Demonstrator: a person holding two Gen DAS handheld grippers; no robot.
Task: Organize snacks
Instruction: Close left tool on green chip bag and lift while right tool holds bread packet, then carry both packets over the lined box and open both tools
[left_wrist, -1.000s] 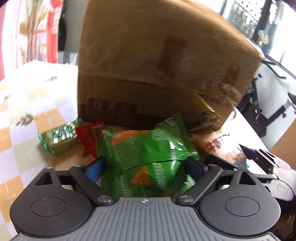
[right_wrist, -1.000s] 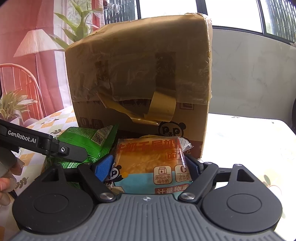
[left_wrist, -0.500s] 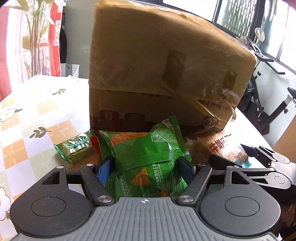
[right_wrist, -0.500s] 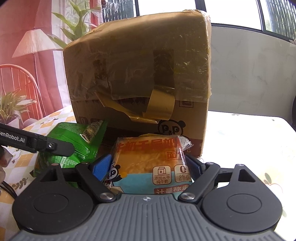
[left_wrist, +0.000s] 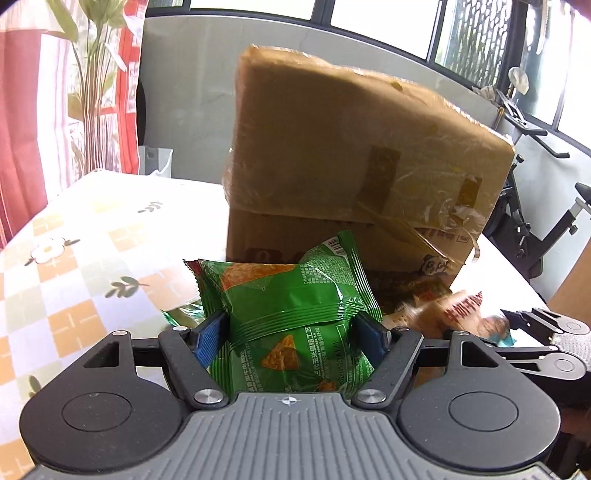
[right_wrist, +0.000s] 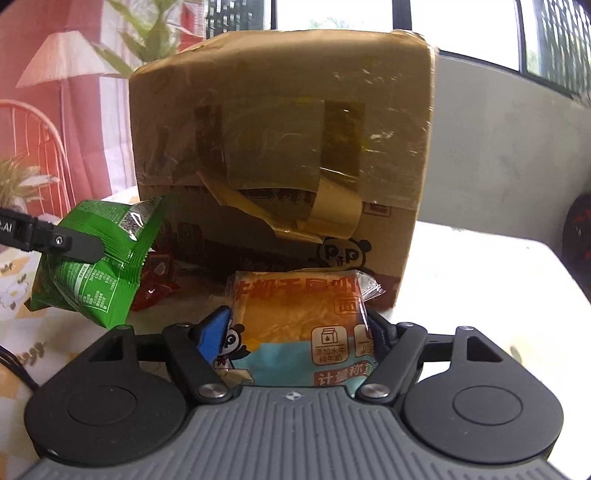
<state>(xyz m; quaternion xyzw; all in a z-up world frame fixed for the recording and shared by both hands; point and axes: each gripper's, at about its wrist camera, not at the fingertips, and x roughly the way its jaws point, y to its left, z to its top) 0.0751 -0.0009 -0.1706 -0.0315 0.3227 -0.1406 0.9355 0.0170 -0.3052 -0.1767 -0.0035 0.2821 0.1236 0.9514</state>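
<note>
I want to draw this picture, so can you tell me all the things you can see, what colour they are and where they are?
chip bag: 1, green, held up in the left claw, in front of the box
bread pack: 1, orange and blue, held in the right claw, in front of the box
cardboard box: 1, brown with peeling tape, standing on the table behind both snacks
red packet: 1, red, lying on the table by the foot of the box
tablecloth: 1, white with orange checks and flowers, covering the table
lamp: 1, pale shade, far left background
exercise bike: 1, black, right background
left claw: 1, black with blue pads, shut on the chip bag
right claw: 1, black with blue pads, shut on the bread pack
</note>
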